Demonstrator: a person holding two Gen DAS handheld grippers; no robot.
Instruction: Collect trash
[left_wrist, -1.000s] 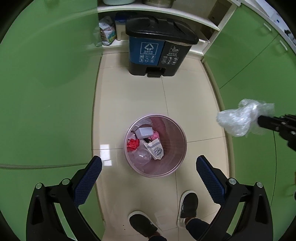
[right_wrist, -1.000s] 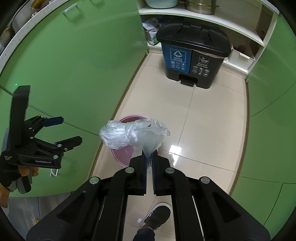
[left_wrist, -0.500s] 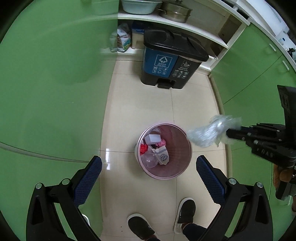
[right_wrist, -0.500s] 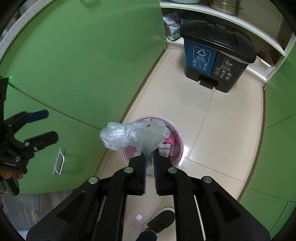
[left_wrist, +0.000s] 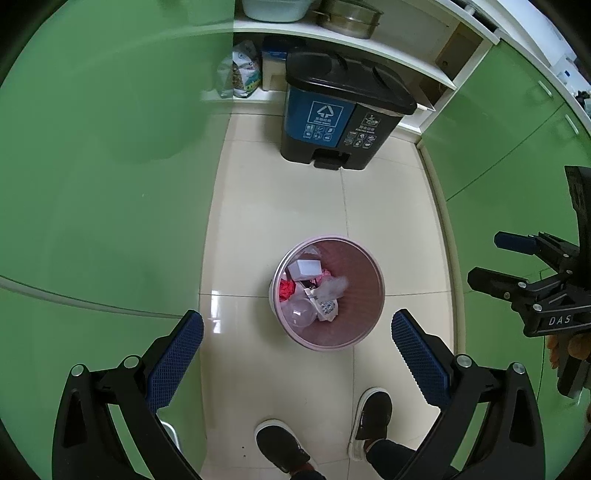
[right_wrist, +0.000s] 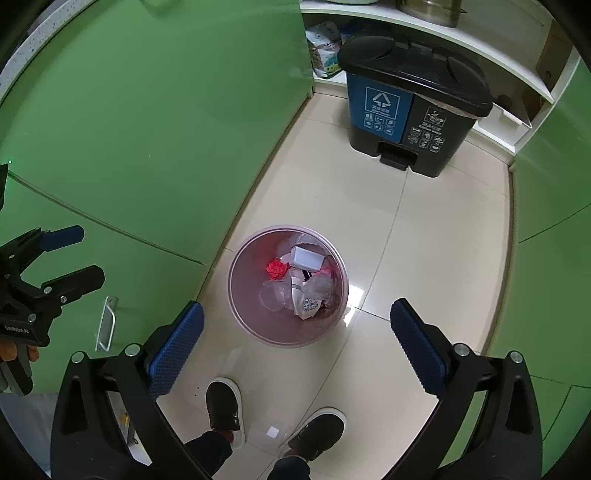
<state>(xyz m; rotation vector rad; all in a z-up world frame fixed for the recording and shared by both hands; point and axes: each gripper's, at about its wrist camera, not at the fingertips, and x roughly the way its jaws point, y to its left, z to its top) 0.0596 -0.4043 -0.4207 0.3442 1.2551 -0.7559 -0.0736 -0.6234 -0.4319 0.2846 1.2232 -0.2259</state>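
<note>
So a second before this the right gripper (right_wrist: 295, 339) was pinching that crumpled clear plastic bag (left_wrist: 334, 287) off to the side of the pink bin (left_wrist: 369, 325); by this moment the bag was inside the bin, lying on the rest of the rubbish toward the rim side nearest the right gripper, and both claws had their pads spread wide with nothing between them. The left gripper (left_wrist: 297, 343) was hanging above the bin, empty too.

What worried me from there: the bag was light and puffy and sat high on the pile, next to the white box (left_wrist: 304, 268) and the printed carton (left_wrist: 327, 308). I figured any draught from swinging a gripper low past the rim could have lifted it back out onto the floor tiles (left_wrist: 277, 195).

Other risk was the bin itself. It looked thin and stood free in the middle of the floor, just in front of my shoes (left_wrist: 371, 417). A careless step or a finger clipping the rim could have tipped it and spilled the whole lot. The green cabinet door (right_wrist: 147, 129) was close on the left as well, so a wide swing could have banged it.
</note>
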